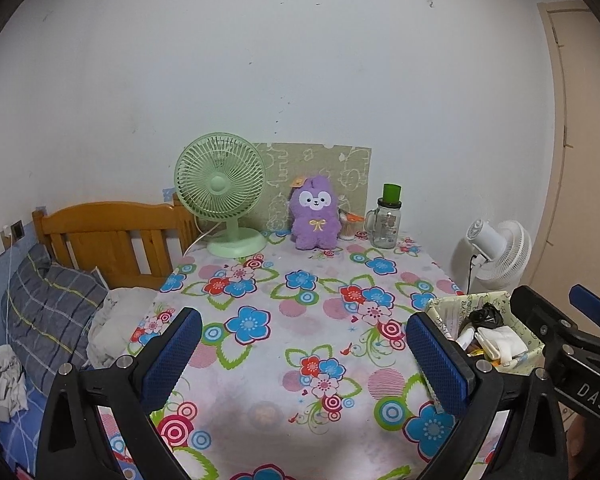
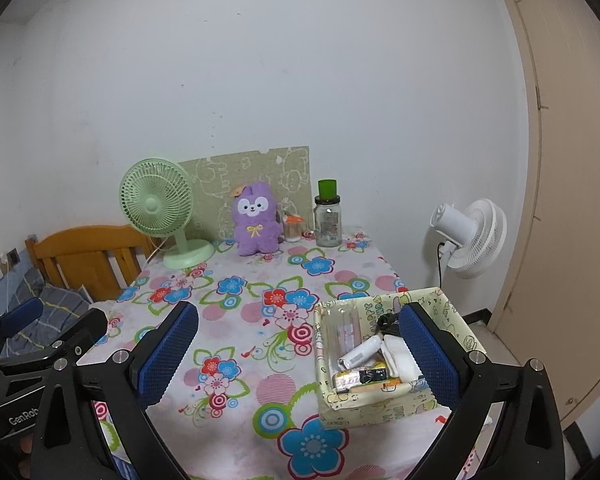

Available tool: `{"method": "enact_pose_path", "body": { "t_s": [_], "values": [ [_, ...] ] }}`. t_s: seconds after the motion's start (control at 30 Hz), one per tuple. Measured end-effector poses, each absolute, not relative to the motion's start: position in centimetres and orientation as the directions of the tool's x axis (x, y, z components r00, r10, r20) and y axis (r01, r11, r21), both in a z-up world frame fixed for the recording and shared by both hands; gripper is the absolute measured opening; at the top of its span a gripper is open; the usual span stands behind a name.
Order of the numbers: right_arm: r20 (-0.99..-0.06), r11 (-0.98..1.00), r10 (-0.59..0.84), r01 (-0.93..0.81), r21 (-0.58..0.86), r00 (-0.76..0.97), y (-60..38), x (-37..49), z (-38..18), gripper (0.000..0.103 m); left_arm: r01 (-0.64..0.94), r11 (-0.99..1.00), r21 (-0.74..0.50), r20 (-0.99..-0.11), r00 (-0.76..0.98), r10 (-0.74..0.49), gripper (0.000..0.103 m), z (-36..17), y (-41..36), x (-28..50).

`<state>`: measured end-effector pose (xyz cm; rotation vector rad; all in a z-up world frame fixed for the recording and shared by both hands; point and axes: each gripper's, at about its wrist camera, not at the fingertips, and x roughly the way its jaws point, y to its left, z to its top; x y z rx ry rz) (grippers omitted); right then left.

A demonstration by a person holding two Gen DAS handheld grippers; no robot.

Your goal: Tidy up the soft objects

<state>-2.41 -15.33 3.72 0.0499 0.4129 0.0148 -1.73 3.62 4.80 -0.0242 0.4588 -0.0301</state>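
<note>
Both claws, left (image 1: 302, 354) and right (image 2: 298, 354), gape wide, empty; reaching ahead for the plush (image 1: 315, 213) could topple the jar (image 1: 386, 224) beside it.

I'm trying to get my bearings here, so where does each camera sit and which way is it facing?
Left wrist view: on the left gripper, above the table's near edge, facing the far wall; its open fingers show, and the right gripper at right.
Right wrist view: on the right gripper, facing the same way; open fingers over the box, left gripper at left.
Both share: purple plush, green fan, jar, white fan.
</note>
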Motion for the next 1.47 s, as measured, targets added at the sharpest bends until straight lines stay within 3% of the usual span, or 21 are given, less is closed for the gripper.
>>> {"method": "enact_pose_path", "body": {
  "t_s": [1.47],
  "values": [
    [-0.395,0.997,0.011,0.02,0.073,0.919,-16.6,-2.8,3.9,0.102,0.032,0.999,-0.023,-0.446,0.894,-0.039,0.103,4.9,2.6,-1.6]
  ]
}}
